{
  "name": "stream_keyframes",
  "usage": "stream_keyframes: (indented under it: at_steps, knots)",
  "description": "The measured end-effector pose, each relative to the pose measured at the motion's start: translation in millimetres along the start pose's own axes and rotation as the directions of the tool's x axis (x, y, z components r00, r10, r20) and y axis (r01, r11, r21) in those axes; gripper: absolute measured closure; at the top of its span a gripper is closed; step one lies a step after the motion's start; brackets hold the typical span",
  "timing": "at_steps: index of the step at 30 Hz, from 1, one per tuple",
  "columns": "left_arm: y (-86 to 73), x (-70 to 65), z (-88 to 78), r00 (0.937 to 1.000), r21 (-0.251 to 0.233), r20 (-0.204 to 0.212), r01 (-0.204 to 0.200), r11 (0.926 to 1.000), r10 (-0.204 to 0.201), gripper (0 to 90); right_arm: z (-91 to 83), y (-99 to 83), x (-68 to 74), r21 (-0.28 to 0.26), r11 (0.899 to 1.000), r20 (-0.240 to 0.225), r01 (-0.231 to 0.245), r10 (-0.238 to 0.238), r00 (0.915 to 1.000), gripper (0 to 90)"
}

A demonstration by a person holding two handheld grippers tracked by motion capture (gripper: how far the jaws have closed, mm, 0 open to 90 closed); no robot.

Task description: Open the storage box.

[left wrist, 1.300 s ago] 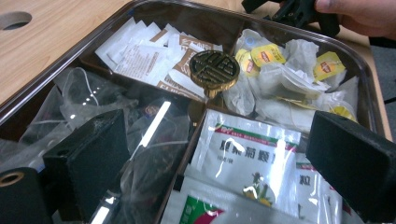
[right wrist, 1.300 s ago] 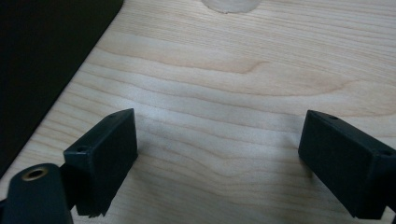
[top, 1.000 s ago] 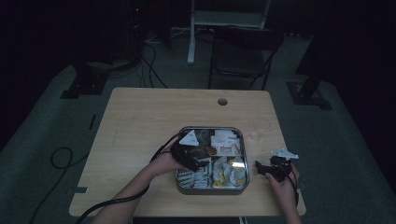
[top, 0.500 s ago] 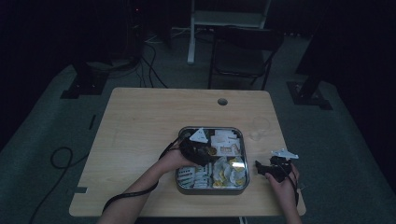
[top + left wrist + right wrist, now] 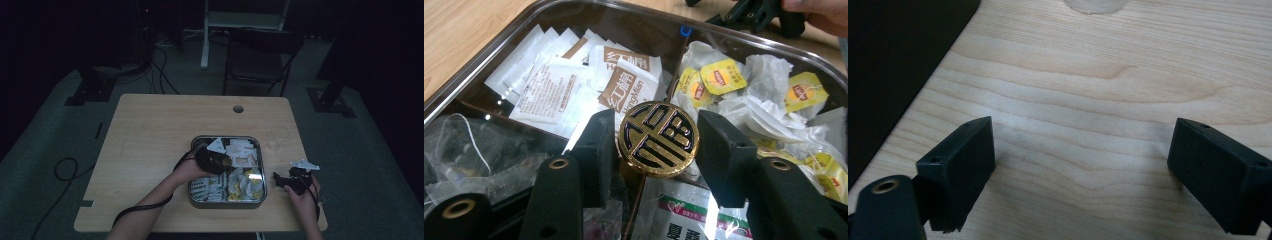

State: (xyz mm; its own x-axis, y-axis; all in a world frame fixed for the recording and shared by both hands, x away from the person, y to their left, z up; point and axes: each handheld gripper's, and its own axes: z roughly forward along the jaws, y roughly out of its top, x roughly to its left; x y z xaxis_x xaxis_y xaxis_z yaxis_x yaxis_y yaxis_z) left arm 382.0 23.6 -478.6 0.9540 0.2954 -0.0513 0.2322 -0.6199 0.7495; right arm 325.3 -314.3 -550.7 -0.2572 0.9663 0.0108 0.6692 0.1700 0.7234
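Gold and black, the round knob (image 5: pixel 658 138) sits between my left gripper's (image 5: pixel 651 145) jaws, which stand a little apart on either side of it, not quite touching. The knob belongs to a clear lid over the metal box (image 5: pixel 192 192), which rests on the counter (image 5: pixel 150 125). Beneath it I see white sachets (image 5: pixel 554 90) and yellow-tagged tea bags (image 5: pixel 724 75). My right gripper (image 5: pixel 1080 165) hovers wide open over bare wood, beside the box's right edge.

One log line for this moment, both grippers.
left gripper: open, jaws flanking gold knob on tin lid | right gripper: open over table
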Motion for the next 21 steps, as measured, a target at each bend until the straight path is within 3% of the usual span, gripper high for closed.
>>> stream_keyframes:
  at_steps: [3, 9, 15, 21]
  knots:
    - [0.3, -0.8, 1.1, 1.0, -0.002, -0.008, 0.002, 1.0, -0.002, 58.2, 0.0, 0.0, 0.0, 0.0, 1.0, 0.0, 0.0, 0.0, 1.0, 11.2]
    - [0.5, -2.8, 0.4, 0.9993, 0.002, -0.025, -0.028, 0.9996, 0.028, 59.3, 0.0, 0.0, 0.0, 0.0, 1.0, 0.0, 0.0, 0.0, 1.0, 11.2]
    - [5.8, -2.8, -0.3, 0.9997, 0.038, -0.023, -0.01, 0.9992, 0.011, 59.5, 0.0, 0.0, 0.0, 0.0, 1.0, 0.0, 0.001, -0.001, 1.0, 11.2]
    - [7.2, -2.7, -1.2, 0.9997, 0.038, -0.021, 0.009, 0.9992, -0.008, 59.5, 0.0, 0.0, -0.1, 0.0, 1.0, 0.0, 0.001, -0.001, 1.0, 11.2]
